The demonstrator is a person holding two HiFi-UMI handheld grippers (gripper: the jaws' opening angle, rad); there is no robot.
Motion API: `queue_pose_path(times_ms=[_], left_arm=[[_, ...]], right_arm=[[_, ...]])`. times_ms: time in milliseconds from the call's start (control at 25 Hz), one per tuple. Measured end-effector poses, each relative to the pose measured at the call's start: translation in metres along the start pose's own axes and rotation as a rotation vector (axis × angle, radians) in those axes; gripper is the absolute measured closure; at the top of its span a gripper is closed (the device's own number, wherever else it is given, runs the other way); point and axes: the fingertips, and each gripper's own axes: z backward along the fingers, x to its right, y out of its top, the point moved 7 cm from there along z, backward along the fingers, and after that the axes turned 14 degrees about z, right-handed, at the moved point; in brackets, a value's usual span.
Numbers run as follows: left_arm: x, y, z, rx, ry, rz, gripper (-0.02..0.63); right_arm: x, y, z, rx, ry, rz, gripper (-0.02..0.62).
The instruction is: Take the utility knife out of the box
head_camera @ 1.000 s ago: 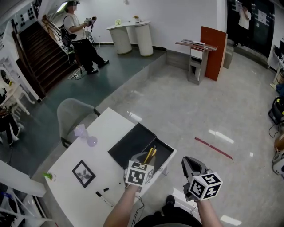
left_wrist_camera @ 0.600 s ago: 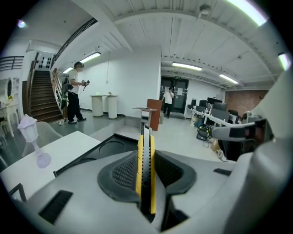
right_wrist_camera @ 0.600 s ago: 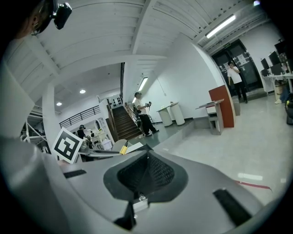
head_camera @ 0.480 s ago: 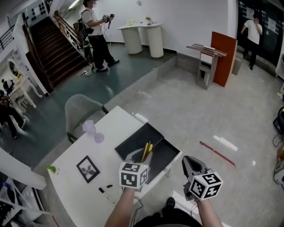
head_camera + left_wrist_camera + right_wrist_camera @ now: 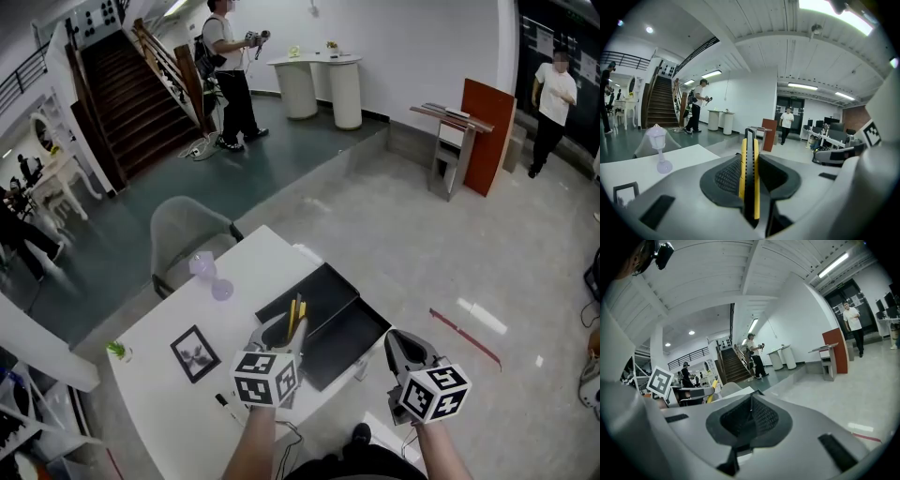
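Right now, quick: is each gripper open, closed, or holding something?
Left gripper: jaws closed on the knife.
Right gripper: jaws closed, nothing between them.

Bare tabletop point(image 5: 236, 314) lies between box point(image 5: 342, 333) and picture frame point(image 5: 195, 352).

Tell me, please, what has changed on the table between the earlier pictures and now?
The left hand-held gripper, shut on the yellow knife, rose and drew left, lifting the knife out of the black box. Nothing was newly taken or let go: the knife was already held. The right hand-held gripper, shut and empty, and the box on the table stayed as they were.
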Motion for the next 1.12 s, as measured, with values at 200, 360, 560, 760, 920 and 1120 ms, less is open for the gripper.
queue_pose_path(times_ms=[200,360,560,760,920,1120], left_arm=[[-0.017,0.012,0.022,0.078,0.039,0.061,0.495],[-0.026,0.018,0.036,0.134,0.076,0.082,0.495],[-0.035,0.022,0.051,0.19,0.116,0.09,0.495],[-0.037,0.025,0.06,0.238,0.123,0.101,0.495],[-0.035,0.026,0.062,0.254,0.13,0.091,0.495],[-0.032,0.026,0.064,0.261,0.128,0.089,0.495]], right_arm=[[-0.007,0.006,-0.004,0.002,0.017,0.015,0.594],[-0.01,0.008,-0.004,0.005,0.022,0.026,0.595],[-0.015,0.008,-0.003,0.013,0.029,0.031,0.595],[-0.016,0.009,0.0,0.033,0.034,0.025,0.595],[-0.018,0.009,-0.001,0.028,0.039,0.041,0.595],[-0.023,0.011,-0.001,0.017,0.043,0.091,0.595]])
